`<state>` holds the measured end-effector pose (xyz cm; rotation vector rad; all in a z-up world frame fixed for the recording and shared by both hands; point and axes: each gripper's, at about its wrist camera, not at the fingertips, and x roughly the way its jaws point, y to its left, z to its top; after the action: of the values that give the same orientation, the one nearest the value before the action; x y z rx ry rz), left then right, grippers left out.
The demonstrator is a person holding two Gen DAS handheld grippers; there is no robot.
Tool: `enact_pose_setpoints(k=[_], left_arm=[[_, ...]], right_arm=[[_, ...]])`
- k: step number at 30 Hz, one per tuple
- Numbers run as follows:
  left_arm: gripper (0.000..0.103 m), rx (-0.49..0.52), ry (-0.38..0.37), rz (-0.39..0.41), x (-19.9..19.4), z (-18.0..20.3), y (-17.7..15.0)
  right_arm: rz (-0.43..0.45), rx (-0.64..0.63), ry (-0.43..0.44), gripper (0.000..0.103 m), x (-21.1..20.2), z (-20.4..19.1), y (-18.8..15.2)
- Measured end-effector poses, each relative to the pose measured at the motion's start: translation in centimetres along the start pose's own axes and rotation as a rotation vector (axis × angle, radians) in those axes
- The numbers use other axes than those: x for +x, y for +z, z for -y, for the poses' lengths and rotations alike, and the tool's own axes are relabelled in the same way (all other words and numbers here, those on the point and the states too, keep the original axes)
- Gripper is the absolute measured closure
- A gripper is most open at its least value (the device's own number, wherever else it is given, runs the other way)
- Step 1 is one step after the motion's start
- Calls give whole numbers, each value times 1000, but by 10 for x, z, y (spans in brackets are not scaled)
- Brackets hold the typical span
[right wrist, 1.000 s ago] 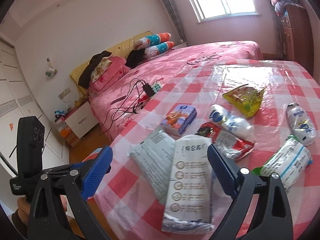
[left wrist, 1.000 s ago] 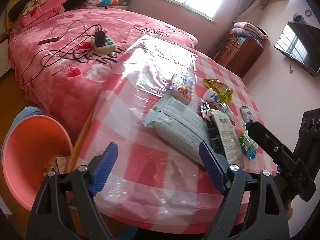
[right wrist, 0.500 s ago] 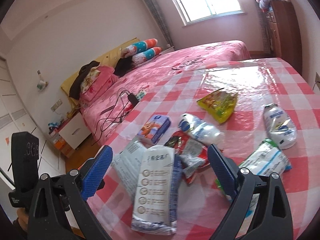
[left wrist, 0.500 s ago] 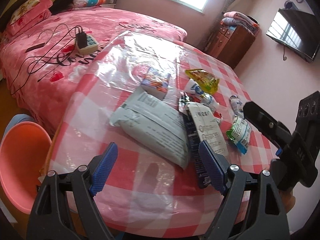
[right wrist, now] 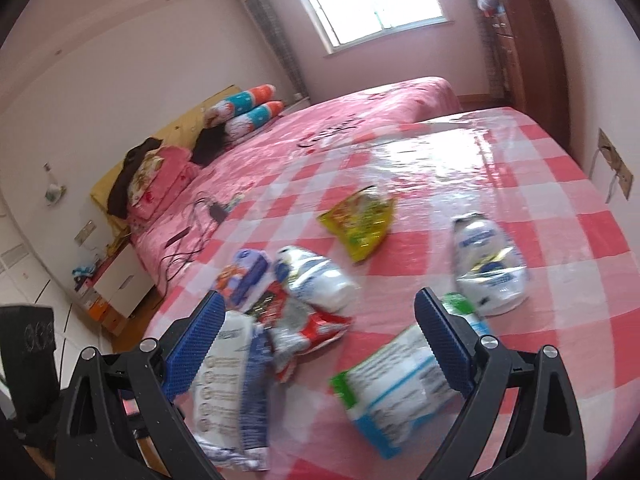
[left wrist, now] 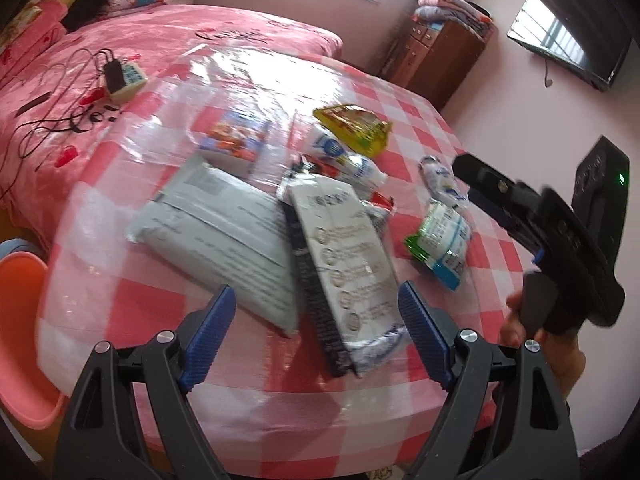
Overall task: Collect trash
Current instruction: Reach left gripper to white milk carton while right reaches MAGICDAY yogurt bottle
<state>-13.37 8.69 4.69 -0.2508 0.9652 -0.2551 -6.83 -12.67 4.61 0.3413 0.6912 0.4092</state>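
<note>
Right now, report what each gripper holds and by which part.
Nothing is held. The left gripper and right gripper are both open above the wrappers, touching none.

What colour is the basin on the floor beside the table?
The basin is salmon-orange, a plain colour with no pattern. It shows only in the left wrist view, at the left edge.

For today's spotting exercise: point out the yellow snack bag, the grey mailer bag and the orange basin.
yellow snack bag (right wrist: 360, 224), right wrist view, middle of its printed face
grey mailer bag (left wrist: 224, 232), left wrist view, centre of its top
orange basin (left wrist: 20, 344), left wrist view, inner wall
</note>
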Motion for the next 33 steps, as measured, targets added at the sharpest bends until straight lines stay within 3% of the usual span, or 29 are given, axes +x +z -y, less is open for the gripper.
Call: enact_pose_setpoints(k=[13, 26, 29, 33], left_arm=[[19, 27, 18, -61, 25, 21, 3], [19, 73, 98, -76, 43, 34, 15], [19, 77, 113, -81, 48, 36, 17], [19, 80, 128, -75, 51, 37, 17]], right_arm=[[-36, 102, -192, 9, 10, 89, 24], [-151, -79, -304, 9, 62, 90, 35], [-175, -87, -312, 20, 71, 92, 37], [-196, -100, -328, 22, 77, 93, 38]])
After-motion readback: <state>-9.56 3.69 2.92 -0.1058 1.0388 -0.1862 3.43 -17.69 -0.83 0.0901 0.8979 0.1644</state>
